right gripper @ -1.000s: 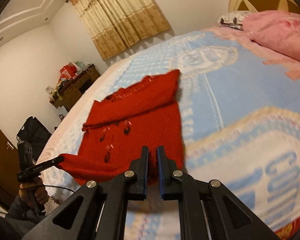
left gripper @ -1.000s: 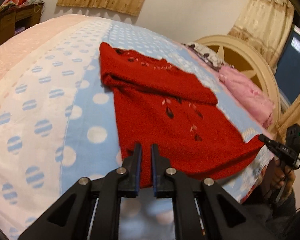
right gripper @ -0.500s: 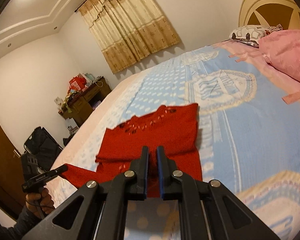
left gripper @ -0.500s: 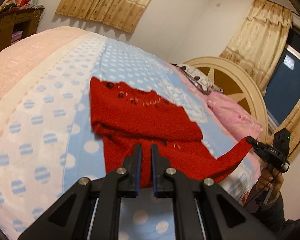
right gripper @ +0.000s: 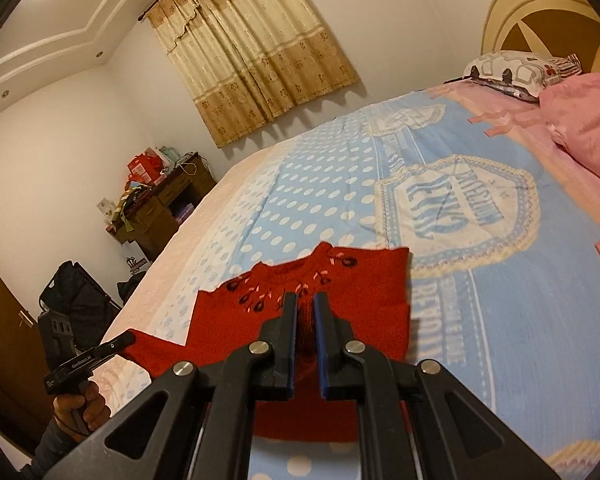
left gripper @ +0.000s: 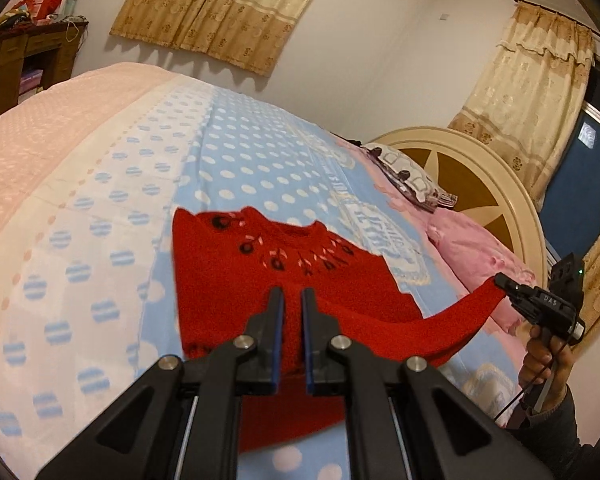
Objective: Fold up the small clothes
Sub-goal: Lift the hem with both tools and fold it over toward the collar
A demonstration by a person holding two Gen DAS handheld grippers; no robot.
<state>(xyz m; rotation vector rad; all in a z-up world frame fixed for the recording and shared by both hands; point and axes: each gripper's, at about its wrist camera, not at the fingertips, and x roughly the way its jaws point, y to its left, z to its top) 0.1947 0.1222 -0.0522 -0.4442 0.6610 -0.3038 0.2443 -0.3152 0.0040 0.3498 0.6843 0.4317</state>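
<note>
A small red knit sweater (left gripper: 236, 272) with dark and pink embroidery lies on the blue dotted bedspread (left gripper: 240, 152); its collar end rests flat. My left gripper (left gripper: 291, 300) is shut on the sweater's bottom hem and holds it lifted. My right gripper (right gripper: 306, 304) is shut on the hem's other corner (right gripper: 306, 320), also lifted. The sweater (right gripper: 360, 280) hangs stretched between the two. The right gripper shows in the left wrist view (left gripper: 504, 282), the left gripper in the right wrist view (right gripper: 126, 337).
Pink pillows (left gripper: 472, 244) and a round headboard (left gripper: 460, 152) are at the bed's head. A wooden desk (right gripper: 160, 208) with clutter and a black bag (right gripper: 76, 296) stand beyond the bed's far side. Curtains (right gripper: 252, 48) hang on the wall.
Both grippers have risen and carried the held hem forward toward the collar. More of the sweater is off the bed, and its lower half is doubling over the upper part.
</note>
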